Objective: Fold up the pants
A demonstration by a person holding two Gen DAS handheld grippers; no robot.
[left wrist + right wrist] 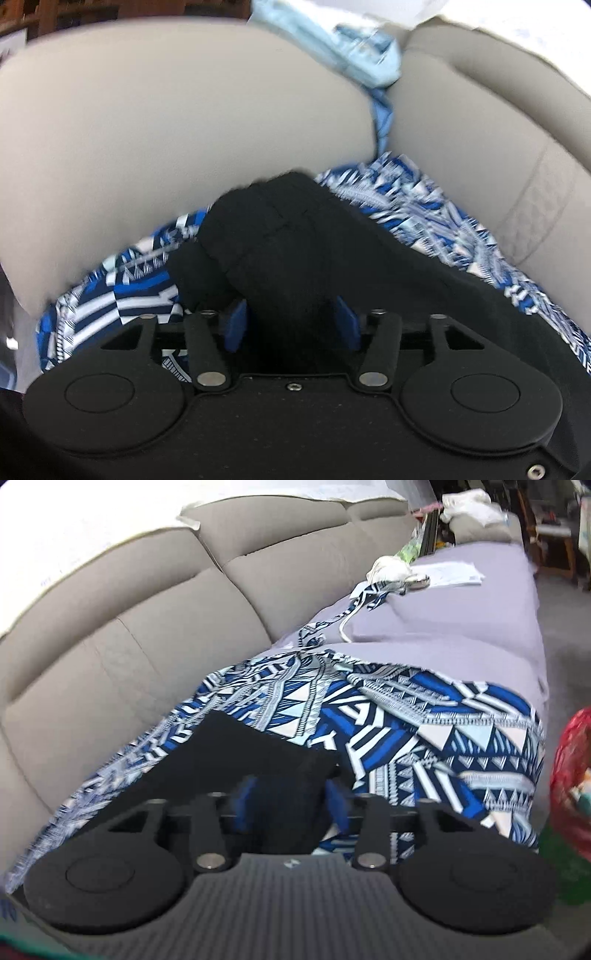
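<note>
The black pants [295,251] fill the space between the blue pads of my left gripper [291,325], which is shut on a bunched fold of them above the sofa seat. In the right wrist view the same black pants [251,749] run between the blue pads of my right gripper [291,805], which is shut on a flatter part of them. The pants hang over a blue and white patterned cloth [424,731], also seen in the left wrist view [122,295]. The fingertips of both grippers are hidden by the black fabric.
A beige sofa backrest [166,140] stands close behind, with cushions [129,620] running off to the right. A light blue cloth [354,62] is tucked between cushions. A lavender seat cover [461,620] holds papers [450,574] and white cloth [391,568]. A red bag [572,782] sits at the right.
</note>
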